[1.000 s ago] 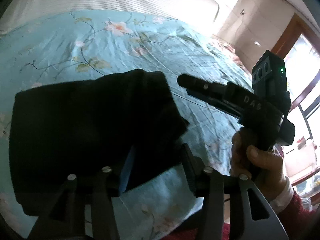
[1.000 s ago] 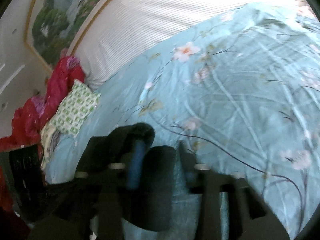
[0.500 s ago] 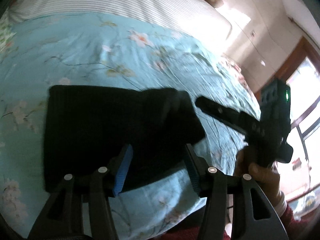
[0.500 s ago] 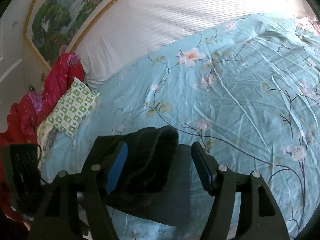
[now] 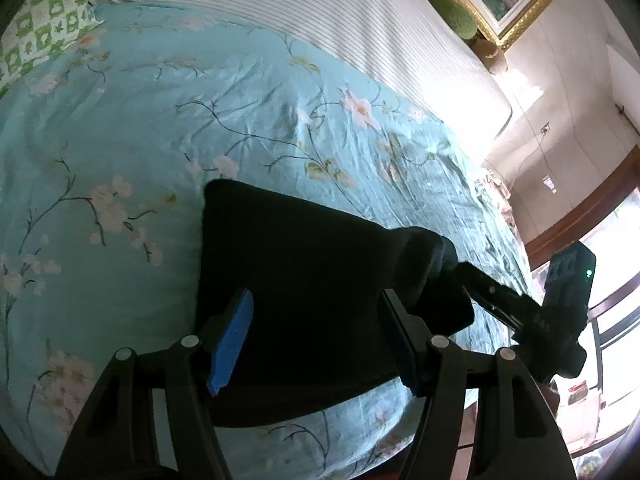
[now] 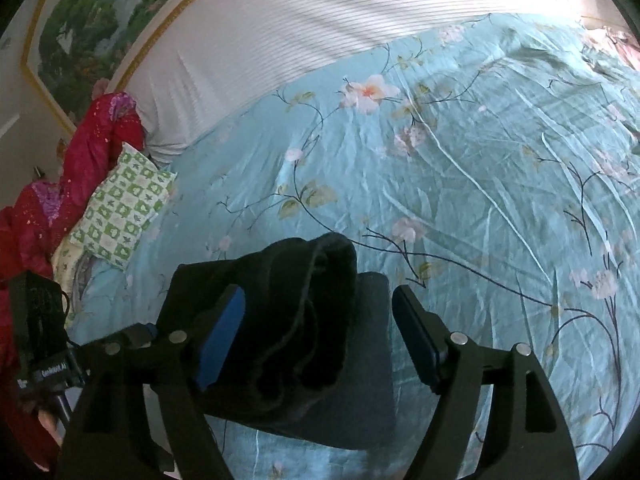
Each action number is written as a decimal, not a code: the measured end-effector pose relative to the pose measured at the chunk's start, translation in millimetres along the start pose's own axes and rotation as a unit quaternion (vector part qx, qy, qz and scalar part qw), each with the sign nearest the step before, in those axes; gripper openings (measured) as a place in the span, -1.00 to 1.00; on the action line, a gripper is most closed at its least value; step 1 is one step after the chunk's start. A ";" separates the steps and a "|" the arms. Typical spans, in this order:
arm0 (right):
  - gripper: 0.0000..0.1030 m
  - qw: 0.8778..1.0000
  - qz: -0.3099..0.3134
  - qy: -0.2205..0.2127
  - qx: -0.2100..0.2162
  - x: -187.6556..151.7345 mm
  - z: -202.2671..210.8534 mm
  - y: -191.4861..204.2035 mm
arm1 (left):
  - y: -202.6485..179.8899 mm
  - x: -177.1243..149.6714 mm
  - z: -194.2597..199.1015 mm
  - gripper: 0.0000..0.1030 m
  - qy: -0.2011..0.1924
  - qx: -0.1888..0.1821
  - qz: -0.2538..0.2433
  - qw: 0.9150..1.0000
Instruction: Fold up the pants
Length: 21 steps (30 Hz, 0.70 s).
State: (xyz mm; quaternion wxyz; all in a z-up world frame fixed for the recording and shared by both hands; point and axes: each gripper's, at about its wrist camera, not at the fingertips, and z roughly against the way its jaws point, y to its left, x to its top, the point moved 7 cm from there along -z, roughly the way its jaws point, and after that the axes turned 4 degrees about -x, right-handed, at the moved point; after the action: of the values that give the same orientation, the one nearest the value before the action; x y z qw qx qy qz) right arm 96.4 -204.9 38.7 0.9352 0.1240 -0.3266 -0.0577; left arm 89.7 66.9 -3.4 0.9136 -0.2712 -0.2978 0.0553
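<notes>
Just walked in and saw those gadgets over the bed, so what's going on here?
A person is folding dark pants on a bed with a light blue floral cover, holding a two-finger gripper in each hand. The pants lie as a compact folded bundle near the bed's front edge. The left gripper and the right gripper both hang over the bundle with jaws open, gripping nothing. One corner of the bundle humps up thickly between the right gripper's jaws, so the fold looks nearly done.

Bed with teal floral sheet [image 5: 280, 112], striped white cover [image 6: 320, 20] at its head. Gold-framed landscape painting [image 6: 80, 32] on wall. Green-checked pillow [image 6: 120, 208], red quilt [image 6: 80, 168] beside. Bright window [image 5: 612, 320], wood trim.
</notes>
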 end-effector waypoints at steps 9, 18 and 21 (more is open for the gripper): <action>0.28 1.000 0.018 0.024 -0.001 -12.4 -9.4 12.2 | 28.7 7.2 1.3 0.42 -0.002 0.020 0.030 0.999; -0.60 1.000 0.001 0.026 -0.006 -17.1 -7.5 -0.7 | 52.3 -6.1 -33.7 0.01 0.042 0.036 0.046 0.997; -0.86 1.000 0.003 0.012 0.009 -10.1 6.4 2.3 | 41.3 -3.3 -26.3 -0.01 0.037 0.037 0.030 0.998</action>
State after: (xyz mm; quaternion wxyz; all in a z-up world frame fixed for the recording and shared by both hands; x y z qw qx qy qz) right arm 84.6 -202.0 38.1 0.9380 0.1323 -0.3164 -0.0501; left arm 104.6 88.9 -44.6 0.9313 -0.2482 -0.2532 0.0835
